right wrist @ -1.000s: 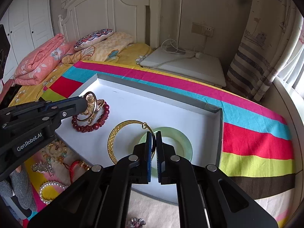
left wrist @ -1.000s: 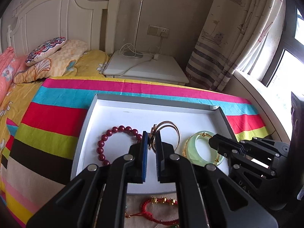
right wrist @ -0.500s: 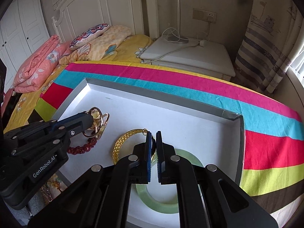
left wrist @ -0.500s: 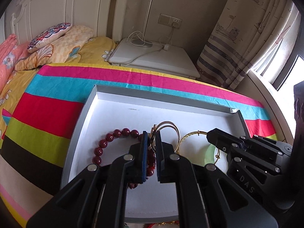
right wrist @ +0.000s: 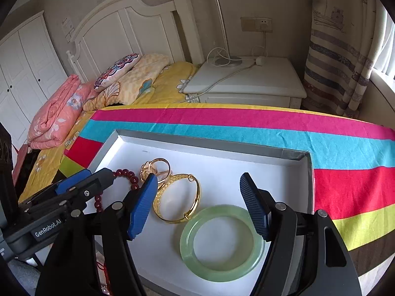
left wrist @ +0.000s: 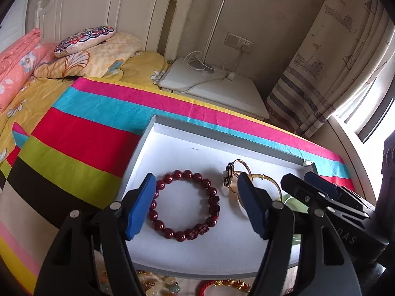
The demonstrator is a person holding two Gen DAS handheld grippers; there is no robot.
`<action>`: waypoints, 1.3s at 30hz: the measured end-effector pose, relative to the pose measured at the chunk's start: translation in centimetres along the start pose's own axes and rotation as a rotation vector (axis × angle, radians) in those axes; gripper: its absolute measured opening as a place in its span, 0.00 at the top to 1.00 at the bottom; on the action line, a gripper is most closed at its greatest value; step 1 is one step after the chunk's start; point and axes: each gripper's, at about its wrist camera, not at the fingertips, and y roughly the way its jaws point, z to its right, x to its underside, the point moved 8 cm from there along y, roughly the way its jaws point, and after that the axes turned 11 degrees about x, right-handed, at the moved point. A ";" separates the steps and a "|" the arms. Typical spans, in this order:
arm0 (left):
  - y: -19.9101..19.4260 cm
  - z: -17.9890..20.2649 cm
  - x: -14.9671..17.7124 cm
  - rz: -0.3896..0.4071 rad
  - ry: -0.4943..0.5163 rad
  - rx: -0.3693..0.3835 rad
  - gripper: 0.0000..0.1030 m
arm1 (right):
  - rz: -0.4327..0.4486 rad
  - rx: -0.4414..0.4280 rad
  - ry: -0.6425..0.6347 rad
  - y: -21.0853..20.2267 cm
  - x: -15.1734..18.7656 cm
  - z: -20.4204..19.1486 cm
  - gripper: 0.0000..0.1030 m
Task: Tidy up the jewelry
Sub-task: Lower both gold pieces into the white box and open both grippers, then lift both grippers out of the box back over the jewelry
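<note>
A white tray (left wrist: 177, 143) with grey walls lies on the striped bedspread; it also shows in the right wrist view (right wrist: 222, 165). In it lie a dark red bead bracelet (left wrist: 185, 204), a thin gold bangle with a flower charm (left wrist: 233, 176), a wide gold bangle (right wrist: 177, 198) and a green jade bangle (right wrist: 221, 243). My left gripper (left wrist: 197, 207) is open and empty above the bead bracelet. My right gripper (right wrist: 198, 206) is open and empty above the wide gold and jade bangles.
Loose jewelry lies in front of the tray: pale beads (left wrist: 158, 283) and a red cord bracelet with gold charms (left wrist: 222, 285). A white nightstand (right wrist: 246, 81) with a lamp and cables stands behind the bed. Pillows (left wrist: 86, 46) and a curtain (left wrist: 333, 56) lie beyond.
Both grippers have opened. The left let go of the thin gold bangle with the charm, the right let go of the wide gold bangle; both bangles now lie in the tray.
</note>
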 end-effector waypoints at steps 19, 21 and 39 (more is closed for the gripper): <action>-10.5 -3.5 7.3 0.026 0.055 -0.110 0.04 | 0.076 0.028 -0.011 -9.6 7.4 5.0 0.34; -11.4 -3.1 8.7 0.013 0.076 -0.115 0.04 | 0.070 0.025 -0.010 -10.5 9.0 5.0 0.33; -13.7 -1.6 17.4 -0.059 0.157 -0.051 0.03 | 0.000 0.049 -0.156 -13.2 19.9 2.5 0.41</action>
